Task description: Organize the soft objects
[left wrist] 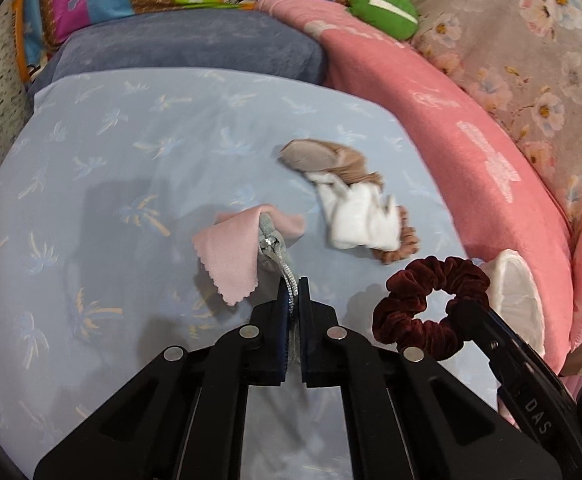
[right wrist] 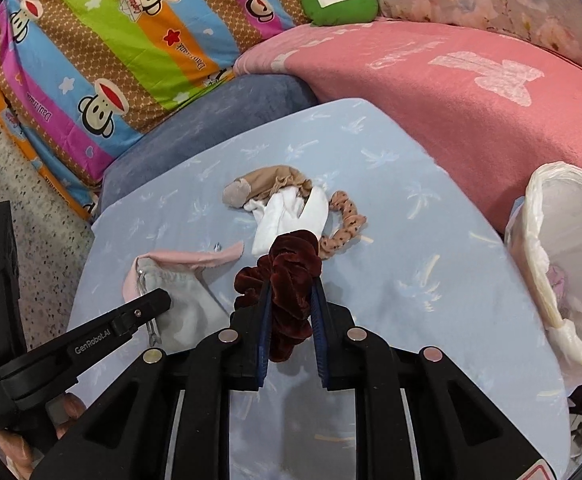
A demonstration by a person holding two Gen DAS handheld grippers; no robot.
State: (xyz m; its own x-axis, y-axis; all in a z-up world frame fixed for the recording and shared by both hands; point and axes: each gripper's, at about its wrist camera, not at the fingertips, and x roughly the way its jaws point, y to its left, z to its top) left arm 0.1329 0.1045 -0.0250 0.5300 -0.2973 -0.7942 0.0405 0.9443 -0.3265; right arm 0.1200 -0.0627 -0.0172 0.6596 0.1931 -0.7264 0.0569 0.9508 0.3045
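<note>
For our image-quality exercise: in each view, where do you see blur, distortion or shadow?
Left wrist view: the white cloth is smeared by motion blur, the pale blue palm-print sheet bulges fisheye-fashion, and soft shadows lie under the pink scalloped cloth. Right wrist view: sharper overall, with dark corner vignetting and the same curved edges.

The left claw [left wrist: 296, 292] points steeply down, its jaws pressed together on a silver cord [left wrist: 287, 276]. The right claw [right wrist: 291, 292] also tilts down, just to its right, jaws clamped on a scrunchie [right wrist: 287, 280]. Fingers [right wrist: 15, 446] of the left hand show beneath its handle.
</note>
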